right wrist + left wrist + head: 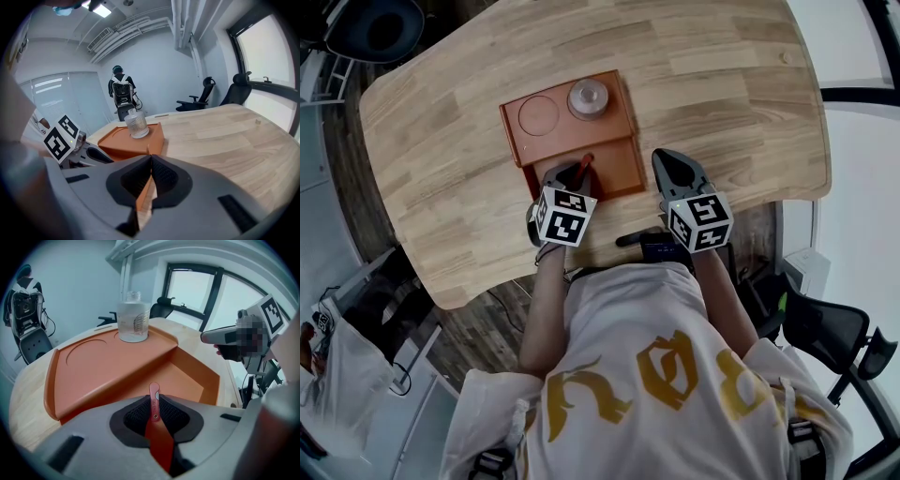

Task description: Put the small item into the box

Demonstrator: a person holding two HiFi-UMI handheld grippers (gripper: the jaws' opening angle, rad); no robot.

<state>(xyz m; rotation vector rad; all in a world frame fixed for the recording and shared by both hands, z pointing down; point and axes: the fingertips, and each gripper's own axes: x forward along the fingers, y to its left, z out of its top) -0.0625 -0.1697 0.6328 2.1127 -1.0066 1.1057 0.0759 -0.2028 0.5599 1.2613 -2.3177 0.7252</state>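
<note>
Showing, on a pale wooden table [441,150], a shallow orange plastic box [512,131]: round recesses at the far end, a deeper rectangular compartment [619,164] at the near end.

Pinching a small flat red plastic strip [154,399] upright in the left gripper [157,422], jaws clamping its lower half. Hovering at the compartment's near wall, strip not yet inside.

Leaving a ribbed clear glass jar [588,97] standing in the right-hand recess.

Holding the right gripper [151,176] just right of the box, jaws pressed together on nothing.

Risking, on an early release, the strip striking the near wall and dropping onto the table; on reaching too far, nudging the jar.
</note>
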